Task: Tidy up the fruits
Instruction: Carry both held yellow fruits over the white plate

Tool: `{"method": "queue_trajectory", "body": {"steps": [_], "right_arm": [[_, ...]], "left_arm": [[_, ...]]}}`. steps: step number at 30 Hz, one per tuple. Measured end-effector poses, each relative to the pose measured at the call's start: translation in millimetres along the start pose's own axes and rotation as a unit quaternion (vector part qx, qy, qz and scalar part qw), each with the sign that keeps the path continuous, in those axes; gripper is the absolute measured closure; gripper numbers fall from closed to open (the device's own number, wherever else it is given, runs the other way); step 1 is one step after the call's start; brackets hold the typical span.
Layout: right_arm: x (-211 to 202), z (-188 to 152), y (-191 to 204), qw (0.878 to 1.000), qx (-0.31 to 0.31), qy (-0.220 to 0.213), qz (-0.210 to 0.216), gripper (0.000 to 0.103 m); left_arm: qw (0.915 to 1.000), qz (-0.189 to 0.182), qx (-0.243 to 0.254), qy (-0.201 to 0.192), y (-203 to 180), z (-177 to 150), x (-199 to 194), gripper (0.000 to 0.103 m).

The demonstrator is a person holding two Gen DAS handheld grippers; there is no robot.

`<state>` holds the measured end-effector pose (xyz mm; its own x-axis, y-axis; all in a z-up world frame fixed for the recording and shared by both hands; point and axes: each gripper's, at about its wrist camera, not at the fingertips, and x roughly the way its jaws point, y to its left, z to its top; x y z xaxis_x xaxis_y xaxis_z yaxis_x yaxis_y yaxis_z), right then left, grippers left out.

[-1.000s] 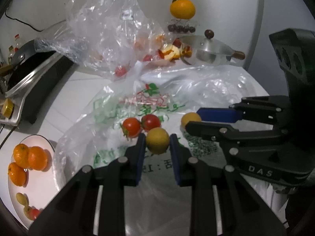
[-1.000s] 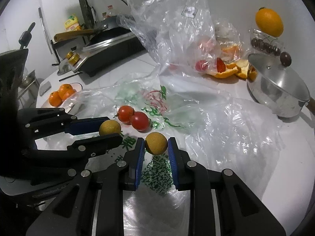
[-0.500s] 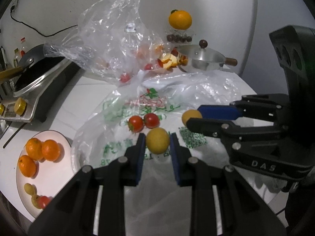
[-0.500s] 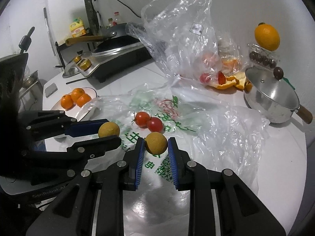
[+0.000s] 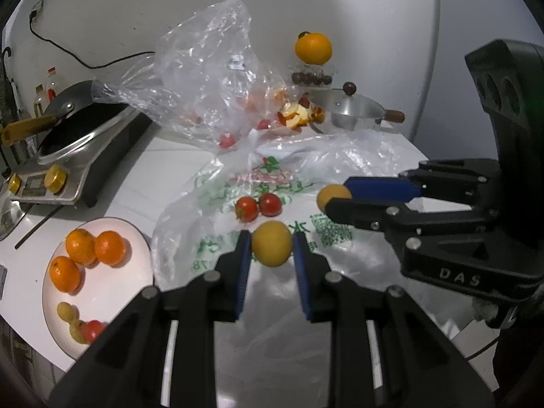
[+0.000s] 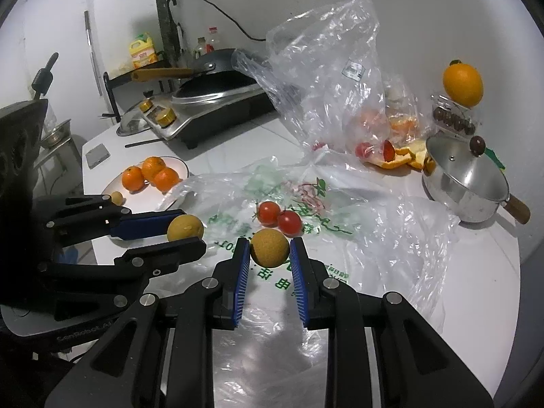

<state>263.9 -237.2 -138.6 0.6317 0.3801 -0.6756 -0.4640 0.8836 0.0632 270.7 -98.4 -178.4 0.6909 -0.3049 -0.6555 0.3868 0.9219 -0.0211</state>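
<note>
2 claws each pinch 1 small yellow fruit: left claw (image 5: pixel 272 248) and right claw (image 6: pixel 269 250), above the printed plastic bag (image 5: pixel 306 234) near 2 cherry tomatoes (image 5: pixel 259 206).

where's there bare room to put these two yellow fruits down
The white plate has bare surface between the three oranges and the small fruits at its near rim. The printed plastic bag lies flat and bare near the two tomatoes. Crowded: the back, around the clear bag, peels and pot.
</note>
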Motion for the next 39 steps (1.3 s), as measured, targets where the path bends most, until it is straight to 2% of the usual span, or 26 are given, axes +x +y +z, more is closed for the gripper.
{"method": "queue_trajectory", "body": {"steps": [18, 31, 39], "right_arm": [[-11.9, 4.4, 34.5, 1.0, -0.026, -0.008, 0.001, 0.077], [-6.1, 9.6, 58.8, 0.999, -0.047, -0.002, 0.007, 0.077], [3.7, 13.8, 76.8, 0.998, -0.059, 0.003, 0.018, 0.077]], "left_arm": [[0.9998, 0.007, -0.013, -0.014, 17.6, -14.2, -27.6, 0.078], [0.9993, 0.013, -0.03, -0.017, 38.5, -27.1, -41.6, 0.078], [0.9986, 0.035, -0.035, -0.019, 55.2, -35.4, -48.1, 0.077]]}}
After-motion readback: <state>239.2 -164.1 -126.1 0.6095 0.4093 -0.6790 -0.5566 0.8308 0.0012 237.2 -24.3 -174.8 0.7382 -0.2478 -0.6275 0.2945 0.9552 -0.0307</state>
